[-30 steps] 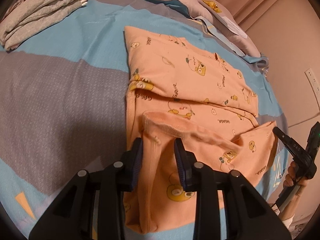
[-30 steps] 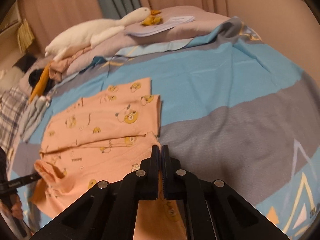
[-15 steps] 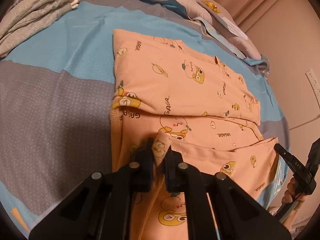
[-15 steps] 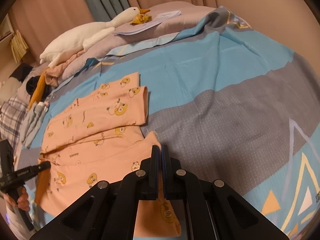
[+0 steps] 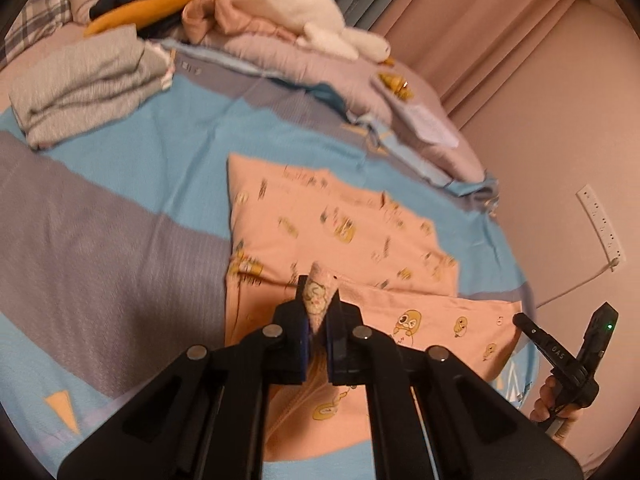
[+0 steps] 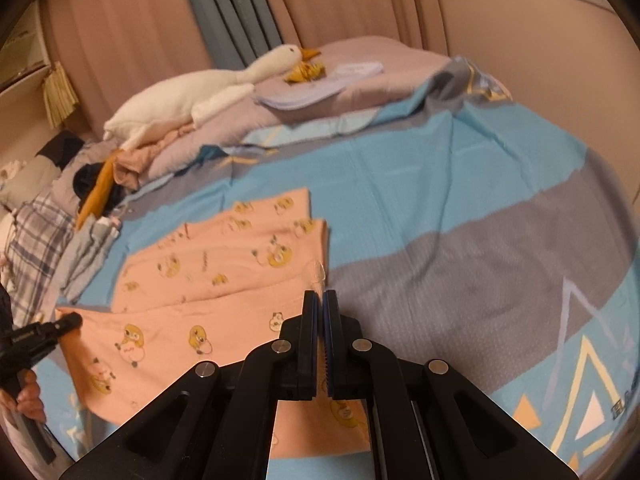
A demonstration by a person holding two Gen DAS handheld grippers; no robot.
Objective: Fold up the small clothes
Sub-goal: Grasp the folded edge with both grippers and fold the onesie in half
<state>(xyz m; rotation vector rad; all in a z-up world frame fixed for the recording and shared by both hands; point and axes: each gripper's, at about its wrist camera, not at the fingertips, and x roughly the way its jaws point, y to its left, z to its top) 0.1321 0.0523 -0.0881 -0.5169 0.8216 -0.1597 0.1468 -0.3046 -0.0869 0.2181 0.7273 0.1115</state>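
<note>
garment: peach pyjama piece (image 5: 344, 236) on the bed (image 5: 120, 240), long axis running across our view, near hem raised
left gripper (image 5: 318, 312): we've just closed it, pinching one hem corner
right gripper (image 6: 320, 300): clamped tight on the other hem corner
hidden: cloth below both grippers is blocked; print blurred in left view

Both wrist views were lit dimly by warm, pinkish indoor light whose source lay outside the frames; shadows were soft and no glare appeared. Fisheye distortion bowed the bed (image 5: 120, 216) and curtains (image 6: 132, 28) toward a dark circular vignette. Motion blur smeared the printed pattern on the peach garment (image 5: 340, 220), most strongly in the left view, while the black fingers (image 6: 310, 320) stayed comparatively sharp.
</note>
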